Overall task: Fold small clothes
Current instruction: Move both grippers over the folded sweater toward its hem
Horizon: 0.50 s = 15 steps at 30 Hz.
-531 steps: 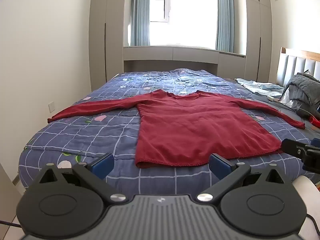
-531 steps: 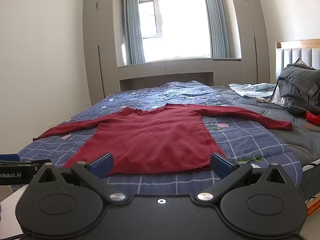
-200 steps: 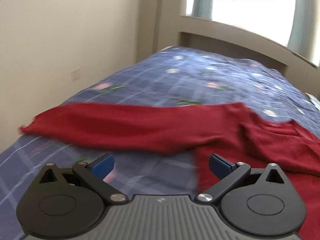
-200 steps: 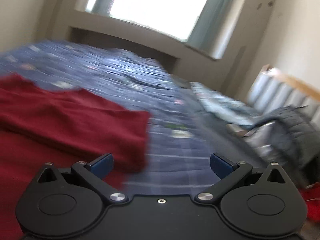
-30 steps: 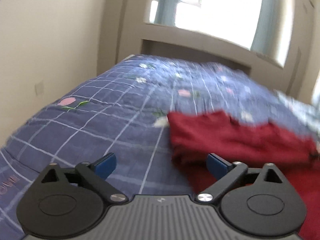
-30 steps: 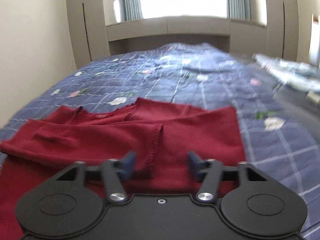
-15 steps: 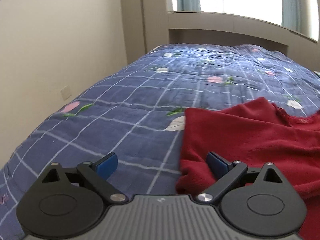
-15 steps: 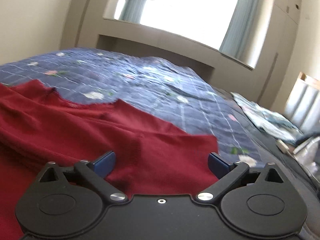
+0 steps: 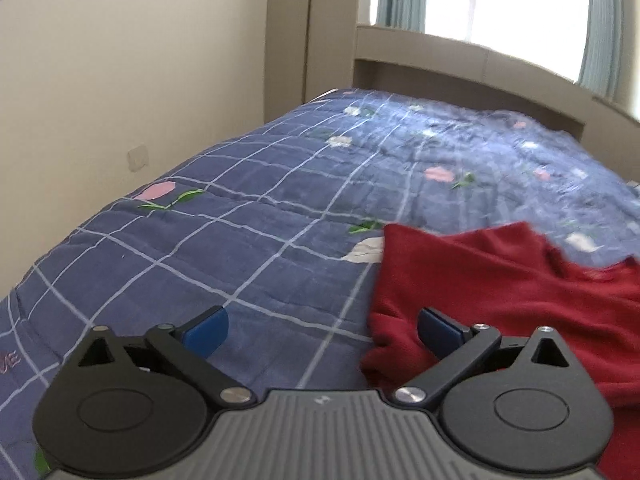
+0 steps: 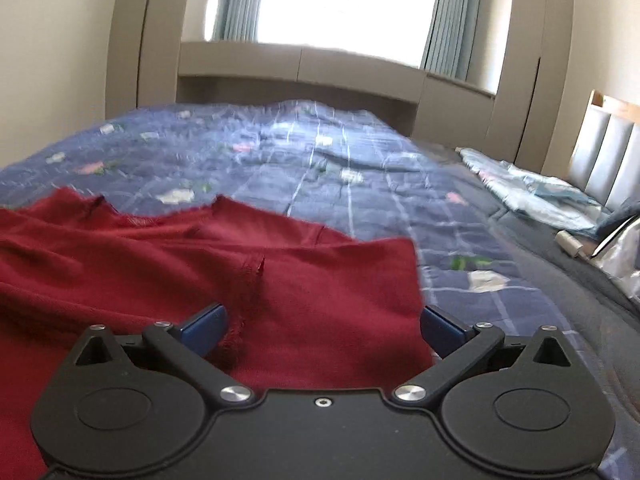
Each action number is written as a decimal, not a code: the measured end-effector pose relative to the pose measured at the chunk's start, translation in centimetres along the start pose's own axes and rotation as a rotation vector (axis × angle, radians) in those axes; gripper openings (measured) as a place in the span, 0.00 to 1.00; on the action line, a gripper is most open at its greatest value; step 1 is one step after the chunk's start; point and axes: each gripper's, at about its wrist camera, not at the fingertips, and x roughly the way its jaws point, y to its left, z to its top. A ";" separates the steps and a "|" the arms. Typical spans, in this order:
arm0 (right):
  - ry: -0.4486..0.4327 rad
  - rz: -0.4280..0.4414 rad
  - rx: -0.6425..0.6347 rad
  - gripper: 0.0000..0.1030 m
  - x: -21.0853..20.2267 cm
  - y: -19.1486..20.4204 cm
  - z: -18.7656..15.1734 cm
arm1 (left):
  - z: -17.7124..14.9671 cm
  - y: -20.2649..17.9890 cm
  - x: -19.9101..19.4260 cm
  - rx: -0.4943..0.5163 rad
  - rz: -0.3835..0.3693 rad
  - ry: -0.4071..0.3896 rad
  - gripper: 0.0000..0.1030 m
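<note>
The red shirt [image 10: 280, 280] lies on the bed [image 9: 260, 220]. The left tool [image 9: 322, 330] and right tool [image 10: 322, 326] are wide apart, holding nothing.

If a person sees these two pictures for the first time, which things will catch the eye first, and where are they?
The dark red garment stands out most: it lies partly folded on the blue checked quilt, with a sleeve laid across its body. Next come the two black grippers low in each view, the left gripper open at the garment's edge and the right gripper open over the red cloth. The bright window behind the bed also draws the eye.
</note>
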 end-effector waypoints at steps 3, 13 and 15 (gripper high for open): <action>-0.040 0.022 -0.034 0.99 -3.8 -0.7 -0.5 | -0.3 0.3 -3.0 -0.001 -0.032 -0.023 1.00; -0.062 0.134 -0.087 0.99 -17.0 -2.1 -6.0 | -5.4 0.7 -14.6 0.159 -0.156 -0.034 1.00; -0.046 0.146 -0.086 0.99 -18.9 -2.1 -7.3 | -7.0 0.8 -16.8 0.185 -0.175 -0.028 1.00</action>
